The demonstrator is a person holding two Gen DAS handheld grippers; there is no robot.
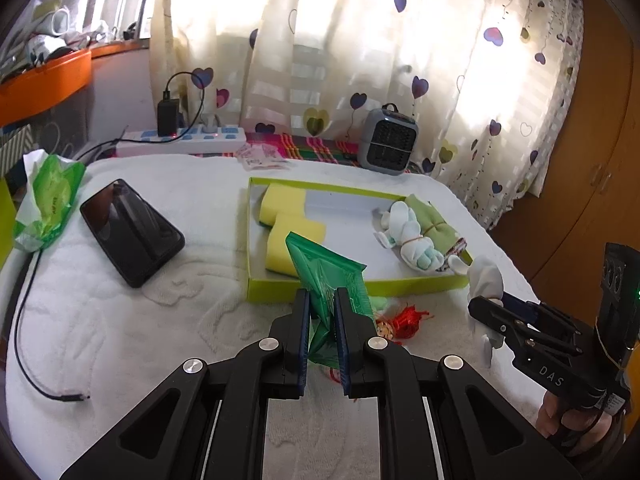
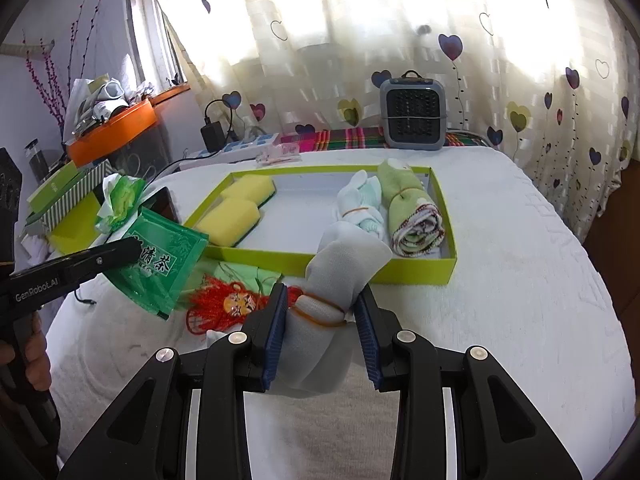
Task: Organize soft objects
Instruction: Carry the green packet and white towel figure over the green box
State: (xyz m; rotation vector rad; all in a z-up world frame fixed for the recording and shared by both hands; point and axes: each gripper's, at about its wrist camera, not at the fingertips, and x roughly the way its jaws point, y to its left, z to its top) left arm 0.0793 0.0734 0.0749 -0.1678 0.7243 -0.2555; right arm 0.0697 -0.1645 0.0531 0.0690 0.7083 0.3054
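Here the left gripper (image 1: 322,300) pinches a green tea packet (image 1: 326,270), jaws nearly together; the right gripper (image 2: 322,308) clamps a banded white sock roll (image 2: 336,280), both just off the green tray's (image 2: 448,258) six-o'clock rim.

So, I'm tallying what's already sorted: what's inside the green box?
Inside the green box: two yellow sponges, a banded white sock bundle, a rolled green cloth. The held sock hides part of its floor.
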